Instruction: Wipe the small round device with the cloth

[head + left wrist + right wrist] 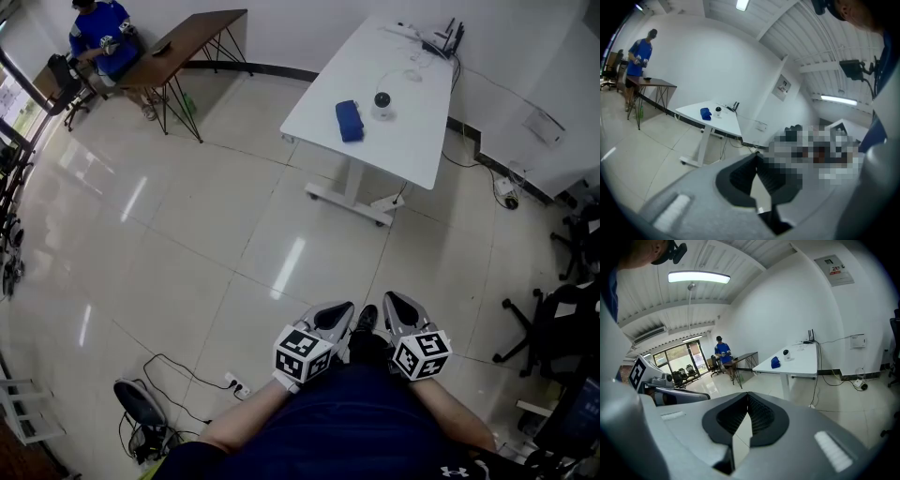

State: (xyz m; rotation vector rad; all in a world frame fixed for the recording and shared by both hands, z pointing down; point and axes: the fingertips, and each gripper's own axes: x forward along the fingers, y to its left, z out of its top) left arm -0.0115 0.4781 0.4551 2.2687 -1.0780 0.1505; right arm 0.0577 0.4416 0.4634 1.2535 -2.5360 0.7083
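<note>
Left gripper [343,308] and right gripper [391,300] were held side by side close before the body, each clenched with nothing between the jaws. The device [382,100] was seen on the white table [412,141], well apart across the floor. The blue cloth [349,121] lay just beside it, at its left.

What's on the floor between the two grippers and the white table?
Nothing, only bare, shiny floor. The head view shows it.
</note>
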